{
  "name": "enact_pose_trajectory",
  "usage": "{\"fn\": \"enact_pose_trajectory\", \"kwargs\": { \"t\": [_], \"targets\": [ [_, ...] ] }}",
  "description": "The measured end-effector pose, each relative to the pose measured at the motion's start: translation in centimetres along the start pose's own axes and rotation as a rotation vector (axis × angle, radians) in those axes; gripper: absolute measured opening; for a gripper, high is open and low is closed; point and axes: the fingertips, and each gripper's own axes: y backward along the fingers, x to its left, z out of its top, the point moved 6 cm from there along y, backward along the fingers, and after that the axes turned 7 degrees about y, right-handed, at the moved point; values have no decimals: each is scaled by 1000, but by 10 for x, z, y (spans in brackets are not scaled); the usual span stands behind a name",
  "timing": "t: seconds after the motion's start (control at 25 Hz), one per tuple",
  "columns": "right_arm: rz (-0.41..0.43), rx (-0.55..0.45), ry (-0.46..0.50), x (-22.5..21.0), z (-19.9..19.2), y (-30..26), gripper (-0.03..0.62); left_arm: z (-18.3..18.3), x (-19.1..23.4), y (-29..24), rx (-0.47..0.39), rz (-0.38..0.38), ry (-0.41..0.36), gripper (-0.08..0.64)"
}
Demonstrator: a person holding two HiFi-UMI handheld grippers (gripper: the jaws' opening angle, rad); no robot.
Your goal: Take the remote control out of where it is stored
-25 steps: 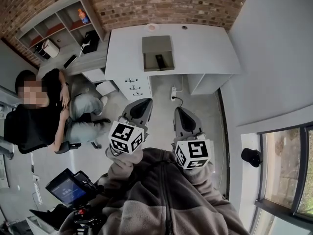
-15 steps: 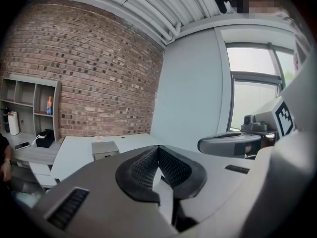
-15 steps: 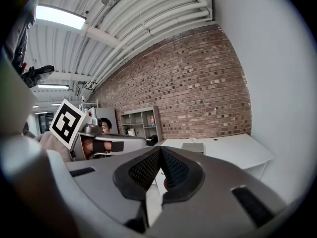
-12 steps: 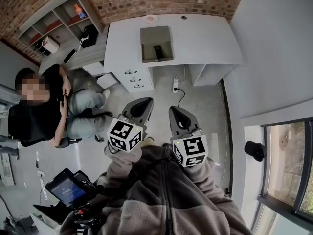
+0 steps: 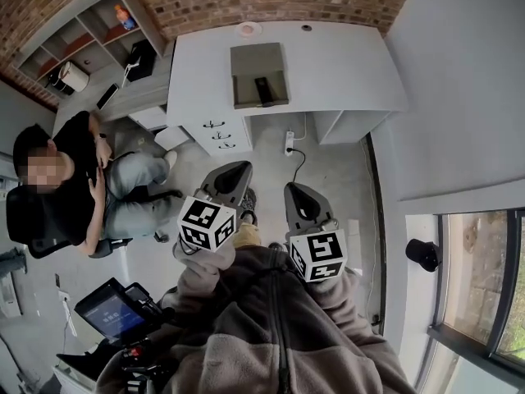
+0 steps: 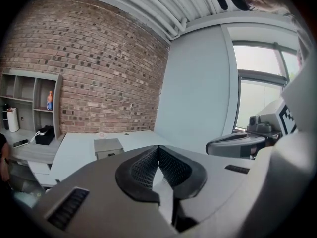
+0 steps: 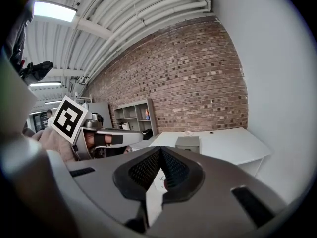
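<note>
A grey box (image 5: 259, 68) stands open-topped on the white desk (image 5: 344, 64) at the far side of the room, and a black remote control (image 5: 264, 89) lies inside it. My left gripper (image 5: 238, 173) and right gripper (image 5: 295, 191) are held side by side over the floor, well short of the desk. Both are shut with nothing between the pads. In the left gripper view the closed jaws (image 6: 158, 150) point toward the box (image 6: 109, 146). The right gripper view has its closed jaws (image 7: 161, 152) below the same box (image 7: 188, 144).
A person (image 5: 57, 195) sits on a chair at the left. A shelf unit (image 5: 78, 39) with small items stands left of the desk, drawers (image 5: 215, 134) under it. A power strip (image 5: 289, 143) lies on the floor. A camera rig (image 5: 115, 314) is near my left side; a window (image 5: 484, 286) is at right.
The desk and box have slid slightly up and left in the head view as I shift. Both grippers stay shut and close together, barely moved.
</note>
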Motion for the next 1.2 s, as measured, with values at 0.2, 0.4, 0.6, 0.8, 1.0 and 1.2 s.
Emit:
{"fn": "enact_pose_trajectory", "kwargs": {
  "t": [0.2, 0.4, 0.6, 0.8, 1.0, 1.2],
  "targets": [
    [-70, 37, -15, -31, 11, -38, 2, 23, 28, -45, -1, -66, 14, 6],
    [-86, 85, -10, -50, 31, -112, 2, 44, 90, -88, 24, -59, 39, 6],
    [-75, 99, 28, -55, 59, -173, 2, 70, 136, -117, 27, -67, 51, 6],
    [-82, 117, 14, -62, 71, -211, 2, 84, 171, -137, 44, -77, 63, 6],
    [-98, 138, 4, -68, 80, -243, 2, 95, 203, -156, 57, -86, 82, 6],
    [-88, 190, -21, -65, 75, -267, 2, 90, 223, -166, 97, -96, 106, 6]
  ]
}}
